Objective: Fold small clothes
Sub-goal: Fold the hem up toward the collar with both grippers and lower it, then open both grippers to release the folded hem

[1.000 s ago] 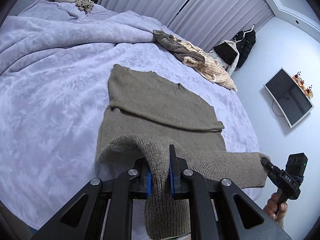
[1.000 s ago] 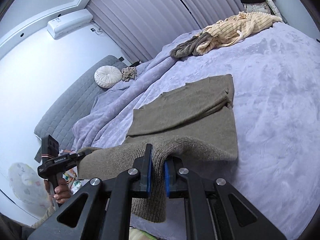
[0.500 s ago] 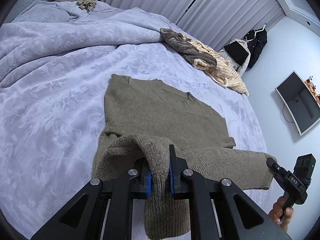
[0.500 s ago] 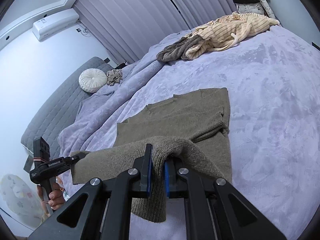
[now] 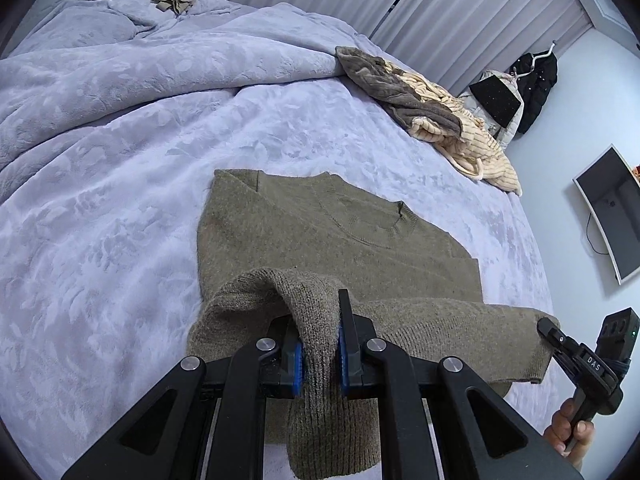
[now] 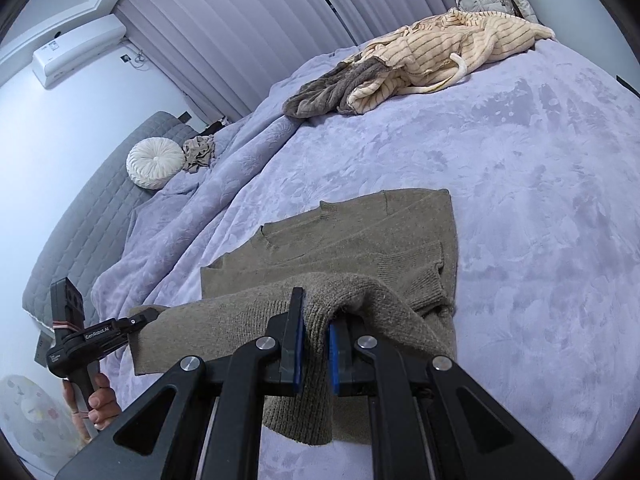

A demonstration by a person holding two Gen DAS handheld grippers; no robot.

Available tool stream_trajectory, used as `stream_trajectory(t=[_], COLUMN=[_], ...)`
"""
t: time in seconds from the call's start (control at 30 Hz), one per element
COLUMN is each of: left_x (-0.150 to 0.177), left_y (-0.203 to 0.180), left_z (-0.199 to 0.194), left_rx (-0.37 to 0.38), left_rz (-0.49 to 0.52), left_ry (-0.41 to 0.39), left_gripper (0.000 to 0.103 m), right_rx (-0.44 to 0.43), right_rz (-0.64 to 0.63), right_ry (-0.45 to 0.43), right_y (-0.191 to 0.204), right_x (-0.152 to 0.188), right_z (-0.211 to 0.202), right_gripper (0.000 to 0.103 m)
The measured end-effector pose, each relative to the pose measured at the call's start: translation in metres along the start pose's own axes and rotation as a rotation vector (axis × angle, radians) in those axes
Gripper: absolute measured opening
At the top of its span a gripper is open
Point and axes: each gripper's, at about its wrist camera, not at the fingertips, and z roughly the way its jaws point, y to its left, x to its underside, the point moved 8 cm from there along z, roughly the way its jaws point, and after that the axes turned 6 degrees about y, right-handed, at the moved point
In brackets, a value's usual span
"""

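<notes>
An olive-brown knit sweater [image 5: 320,232] lies on the lavender bed [image 5: 120,184], sleeves folded in, collar at the far end. It also shows in the right wrist view [image 6: 360,236]. My left gripper [image 5: 320,354] is shut on the left corner of its lifted bottom hem. My right gripper [image 6: 314,354] is shut on the right corner of the hem. The hem hangs stretched between them above the sweater's lower body. Each gripper shows in the other's view, the right one [image 5: 550,330] and the left one [image 6: 140,318].
A heap of grey and cream striped clothes [image 5: 432,112] lies at the far side of the bed. A round white cushion [image 6: 154,162] and a small beige garment [image 6: 198,154] lie by the headboard. A wall screen [image 5: 612,212] hangs beyond the bed's edge.
Both grippers have carried the lifted hem forward toward the collar. More of the sweater's lower body is now covered by the raised hem.
</notes>
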Motion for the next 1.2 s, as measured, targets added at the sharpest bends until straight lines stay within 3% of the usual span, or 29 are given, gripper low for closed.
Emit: stream_trajectory(t=[0.5,0.63,0.67,0.73,0.8,0.87,0.93,0.97,1.0,1.2], left_x=[-0.012,-0.012,-0.012,-0.011,-0.011,-0.009,-0.004,0.000,0.006,0.039], left_y=[0.026,0.032,0.034,0.038,0.036,0.037,0.040,0.042,0.045,0.048], left_z=[0.071,0.093,0.098,0.105,0.101,0.092,0.079,0.074,0.070,0.061], left_rx=[-0.083,-0.100,-0.093,-0.041,0.049,0.045,0.042,0.056,0.070,0.039], left_rz=[-0.034,-0.055,-0.067,-0.100,-0.131,-0.130,-0.123,-0.126,-0.131,-0.100], left_ry=[0.131,0.181,0.200,0.228,0.220,0.202,0.176,0.171,0.175,0.183], left_gripper=[0.014,0.015,0.017,0.035,0.063,0.081,0.084,0.084,0.084,0.084], right_rx=[0.072,0.128,0.143,0.160,0.162,0.157,0.150,0.149,0.147,0.096], right_rz=[0.054,0.046,0.038,0.024,0.021,0.011,-0.006,-0.012,-0.016,0.010], right_ry=[0.109,0.140,0.145,0.157,0.169,0.173,0.172,0.172,0.166,0.173], right_y=[-0.028,-0.041,-0.042,-0.043,-0.043,-0.041,-0.038,-0.038,-0.037,-0.039], right_x=[-0.012,-0.008,-0.008,-0.009,-0.010,-0.009,-0.004,0.001,0.005,0.029], right_z=[0.065,0.082,0.086,0.093,0.098,0.097,0.092,0.090,0.088,0.080], right_gripper=[0.011,0.011,0.011,0.015,0.015,0.019,0.036,0.056,0.064,0.064])
